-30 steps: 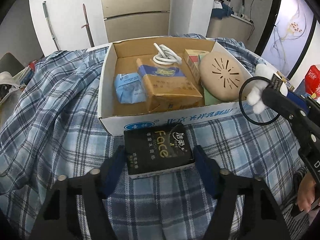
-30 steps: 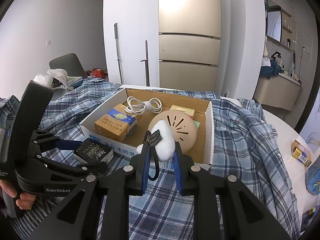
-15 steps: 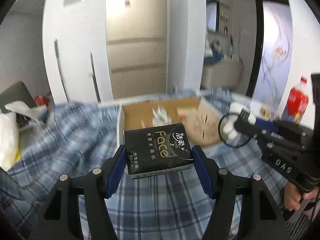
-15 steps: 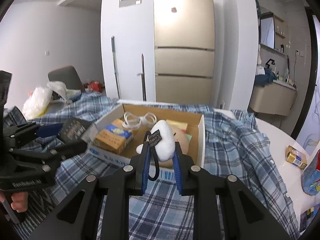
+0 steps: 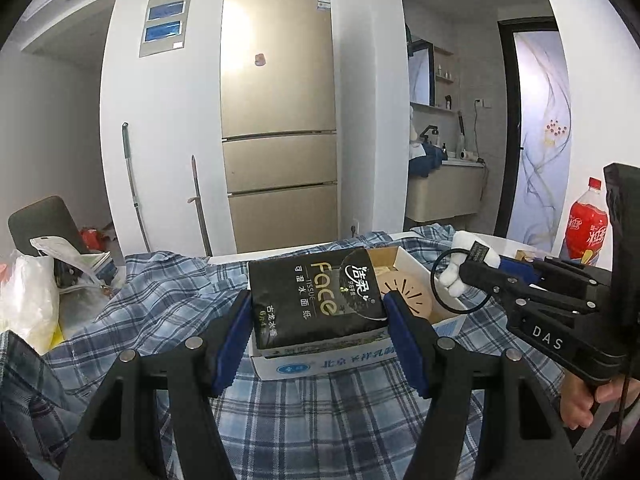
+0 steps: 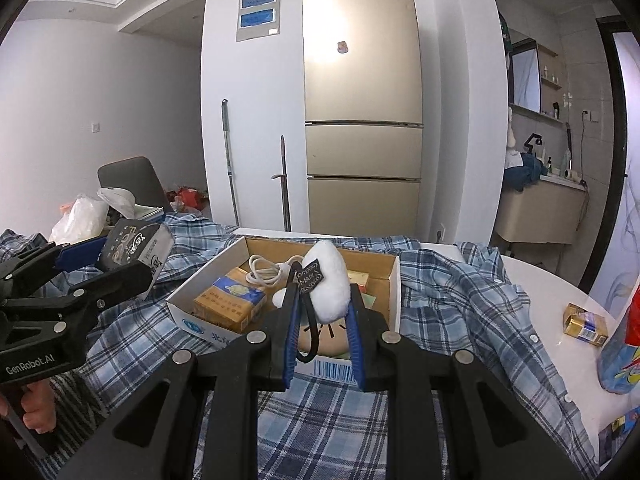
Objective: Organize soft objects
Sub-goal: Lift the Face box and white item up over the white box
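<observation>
Firstly, in the left wrist view, the left hand-held gripper (image 5: 320, 322) is seen clamped on a black tissue pack (image 5: 316, 298), which is held above the near edge of an open cardboard box (image 5: 448, 322) resting on a blue plaid shirt (image 5: 320, 420) spread over the desk. To the right, the right hand-held gripper (image 5: 466, 276) is shown gripping a white plush toy (image 5: 460, 268) with a black loop (image 5: 444, 300), held over the box's right side. A red soda bottle (image 5: 588, 226) stands further right. Secondly, in the right wrist view, the right hand-held gripper (image 6: 322, 320) is closed on the plush toy (image 6: 330, 280), held above the box (image 6: 394, 292), in which a yellow pack (image 6: 232, 304), a white cable (image 6: 266, 270) and a tan round item (image 6: 326, 338) are contained. The left hand-held gripper (image 6: 120, 258) holds the tissue pack (image 6: 136, 246) at left, clear of the box.
</observation>
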Tool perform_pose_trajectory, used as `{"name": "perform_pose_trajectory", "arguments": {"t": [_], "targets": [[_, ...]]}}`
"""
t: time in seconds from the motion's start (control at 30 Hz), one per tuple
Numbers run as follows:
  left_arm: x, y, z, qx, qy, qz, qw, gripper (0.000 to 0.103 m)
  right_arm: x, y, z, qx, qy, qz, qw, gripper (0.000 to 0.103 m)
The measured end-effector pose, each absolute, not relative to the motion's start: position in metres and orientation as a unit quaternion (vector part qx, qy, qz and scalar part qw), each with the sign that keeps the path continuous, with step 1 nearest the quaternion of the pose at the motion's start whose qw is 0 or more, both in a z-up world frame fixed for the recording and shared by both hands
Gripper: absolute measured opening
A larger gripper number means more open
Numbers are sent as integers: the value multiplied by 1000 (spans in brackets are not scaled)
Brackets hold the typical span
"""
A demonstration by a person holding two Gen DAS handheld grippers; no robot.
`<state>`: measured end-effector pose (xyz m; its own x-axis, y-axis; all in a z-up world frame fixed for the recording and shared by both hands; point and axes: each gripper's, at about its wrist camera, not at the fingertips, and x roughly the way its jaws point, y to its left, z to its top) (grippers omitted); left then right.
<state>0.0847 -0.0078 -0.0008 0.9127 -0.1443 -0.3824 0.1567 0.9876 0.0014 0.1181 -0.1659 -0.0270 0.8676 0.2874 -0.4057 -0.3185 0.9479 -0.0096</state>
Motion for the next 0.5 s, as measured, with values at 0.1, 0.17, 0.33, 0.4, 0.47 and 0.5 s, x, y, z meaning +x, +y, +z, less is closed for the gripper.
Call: {"name": "perform_pose_trajectory", "arguments": {"t": [0.1,0.17,0.33,0.4,0.47,0.5], "targets": [[80,-7,1,11,188,-79,979,68,117,-167,-26,-38,201,156,966,21],[76,-8,4,9,184,-80,980,68,117,-167,-26,-38,198,157,967,21],[67,-13,16,14,175,-77,981,68,116,-170,-19,-32,201,160,966,21],[65,-15,26,12,172,-72,982,68,115,-176,-8,-24,196,156,968,21],[64,-19,35,26,158,-58,985,68,115,-184,7,-13,193,153,969,21],[65,-22,41,39,151,-48,987,68,117,-186,15,-16,195,149,969,21]]}}
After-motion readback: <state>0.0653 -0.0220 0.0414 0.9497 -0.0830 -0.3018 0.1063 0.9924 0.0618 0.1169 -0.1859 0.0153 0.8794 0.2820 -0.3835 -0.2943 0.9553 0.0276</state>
